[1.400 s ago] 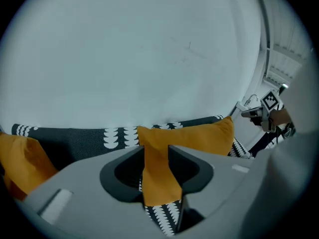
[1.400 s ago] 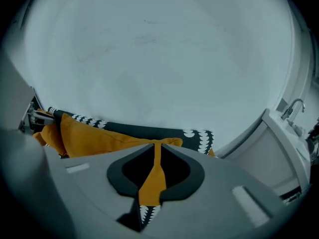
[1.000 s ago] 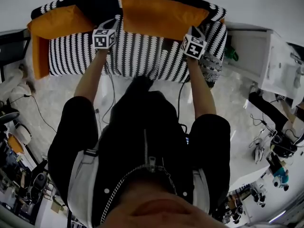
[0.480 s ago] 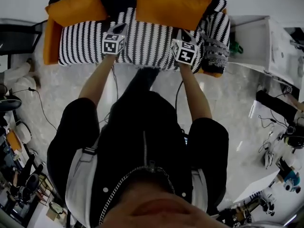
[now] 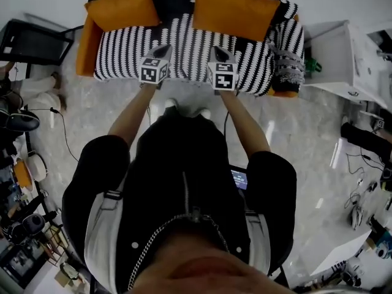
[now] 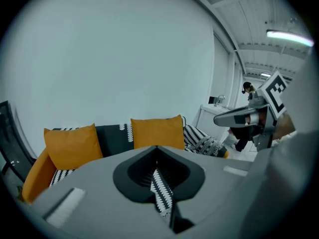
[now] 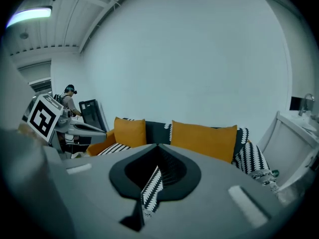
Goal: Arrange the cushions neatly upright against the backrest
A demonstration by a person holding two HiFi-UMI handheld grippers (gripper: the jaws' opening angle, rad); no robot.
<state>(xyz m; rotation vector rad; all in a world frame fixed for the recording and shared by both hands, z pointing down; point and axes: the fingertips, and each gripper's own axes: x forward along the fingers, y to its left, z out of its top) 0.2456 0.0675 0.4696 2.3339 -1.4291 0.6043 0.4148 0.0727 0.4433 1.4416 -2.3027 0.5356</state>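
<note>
Against the backrest of the black-and-white patterned sofa (image 5: 190,48) I count two orange cushions, both upright: the left cushion (image 5: 122,8) and the wider right cushion (image 5: 231,11), with a strip of dark backrest between them. Neither is touched. My operator's arms reach forward side by side, forearms bare, and each holds one tool over the front edge of the seat, nose tipped a little downward toward the sofa. The left hand-held gripper (image 5: 162,50) has its jaws together with nothing in them; through the narrow slit I see only the sofa's pattern. The right hand-held gripper (image 5: 222,52) is the same, jaws pressed together and empty. Both stand well apart from the cushions, with clear seat between. One grey knitted throw (image 5: 288,66) is heaped on the sofa's right end, and an orange side panel (image 5: 87,45) closes the left end. A white cabinet (image 5: 334,54) stands just beside the sofa on the right, a black frame (image 5: 33,41) on the left, and the pale floor (image 5: 306,133) spreads around. One person (image 7: 67,101) stands far off.
</note>
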